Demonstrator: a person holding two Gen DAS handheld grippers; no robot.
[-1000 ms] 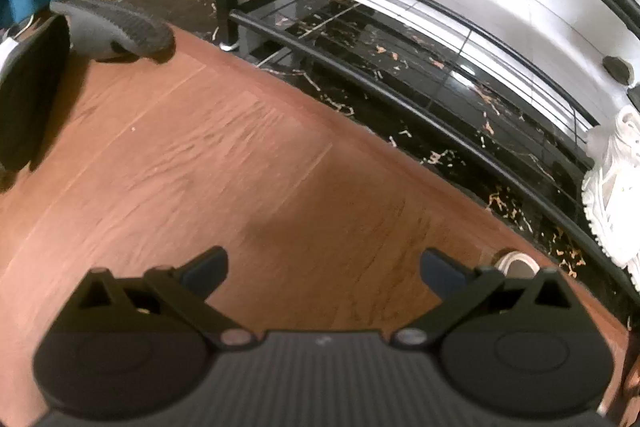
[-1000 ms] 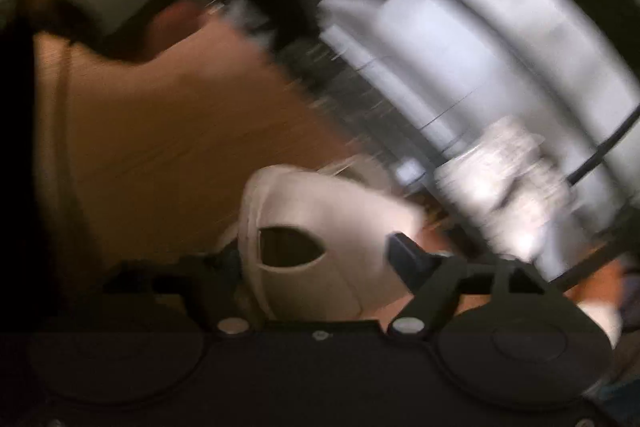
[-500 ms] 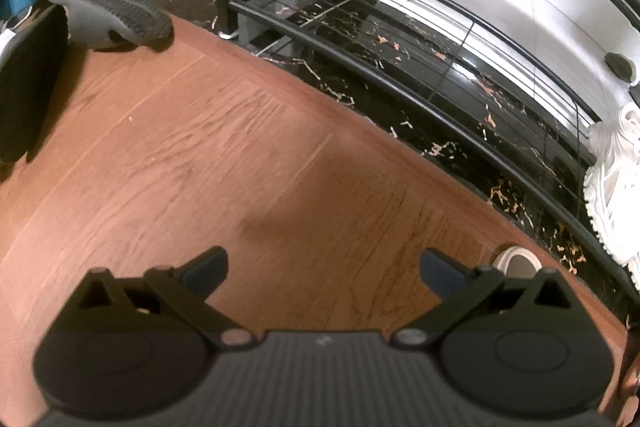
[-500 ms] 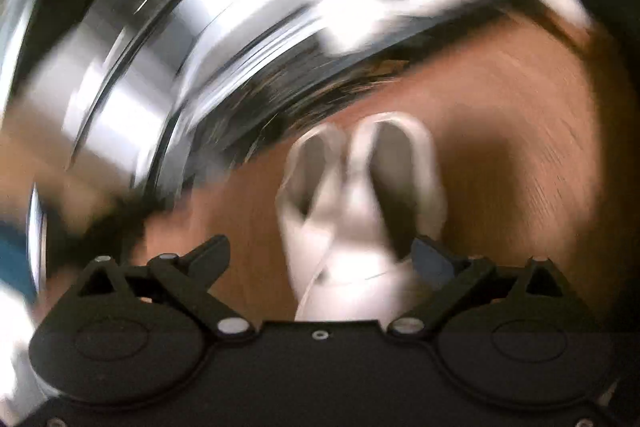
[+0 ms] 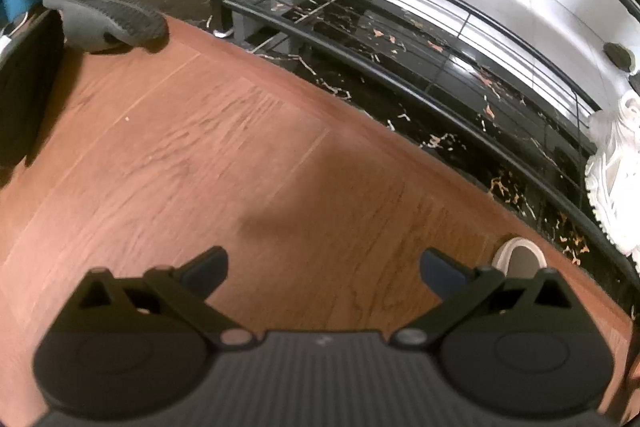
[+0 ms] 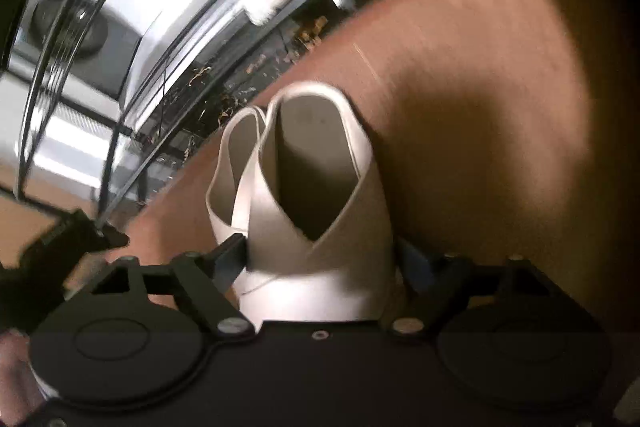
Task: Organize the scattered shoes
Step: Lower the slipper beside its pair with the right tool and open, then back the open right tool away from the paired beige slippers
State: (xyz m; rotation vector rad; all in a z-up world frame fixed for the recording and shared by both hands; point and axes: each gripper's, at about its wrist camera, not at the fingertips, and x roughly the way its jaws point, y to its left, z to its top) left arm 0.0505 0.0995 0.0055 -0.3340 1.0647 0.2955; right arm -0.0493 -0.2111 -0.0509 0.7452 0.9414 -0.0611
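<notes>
On the wood floor [image 5: 208,163] before the rack [image 5: 472,95], white slippers [image 6: 312,195] are pinched in the right gripper [image 6: 320,263], left gripper [image 5: 324,267] spread and empty; the pair could be dropped if snagged on a rail.

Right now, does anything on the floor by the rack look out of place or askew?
Yes. A grey textured-sole slipper lies flipped sole-up on the brown wooden floor, left of the black metal shoe rack. Its lower shelf is mostly bare, apart from a white chunky sneaker at its right end.

Two white slippers [image 6: 316,203], one grey slipper [image 5: 104,21].
</notes>
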